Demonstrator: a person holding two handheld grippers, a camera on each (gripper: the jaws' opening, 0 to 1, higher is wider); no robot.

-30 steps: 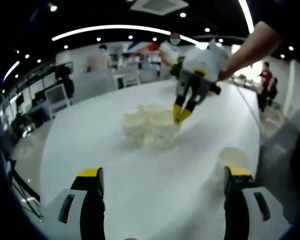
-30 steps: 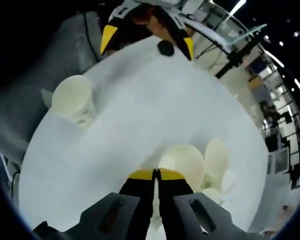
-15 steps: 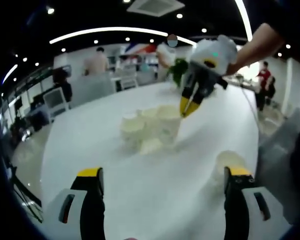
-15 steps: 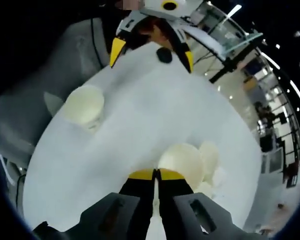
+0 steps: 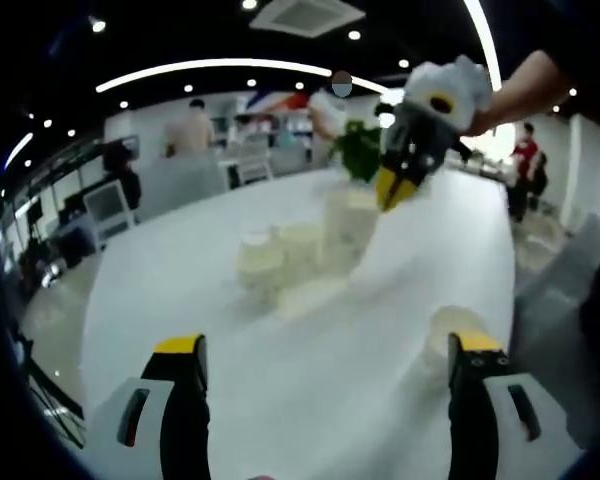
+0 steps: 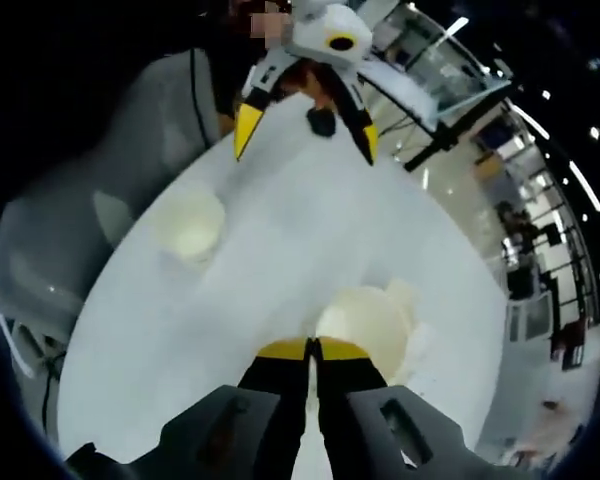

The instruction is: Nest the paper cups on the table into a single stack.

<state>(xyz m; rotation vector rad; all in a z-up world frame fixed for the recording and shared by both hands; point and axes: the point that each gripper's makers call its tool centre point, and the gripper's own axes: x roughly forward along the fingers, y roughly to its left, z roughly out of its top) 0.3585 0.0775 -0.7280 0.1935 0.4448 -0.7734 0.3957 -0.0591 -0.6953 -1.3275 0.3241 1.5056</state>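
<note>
Now right hand-held gripper [image 5: 388, 190] raised, cup [image 5: 346, 222] lifted

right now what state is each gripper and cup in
right gripper: shut on the rim of a paper cup, raised above the table
held paper cup: pinched at its rim, off the table, mouth open
left gripper: open, holding nothing
lone paper cup: upright on the table, apart from the others, mouth up
cluster of paper cups: upright on the table, close together, not stacked
white table: bears the cups
</note>
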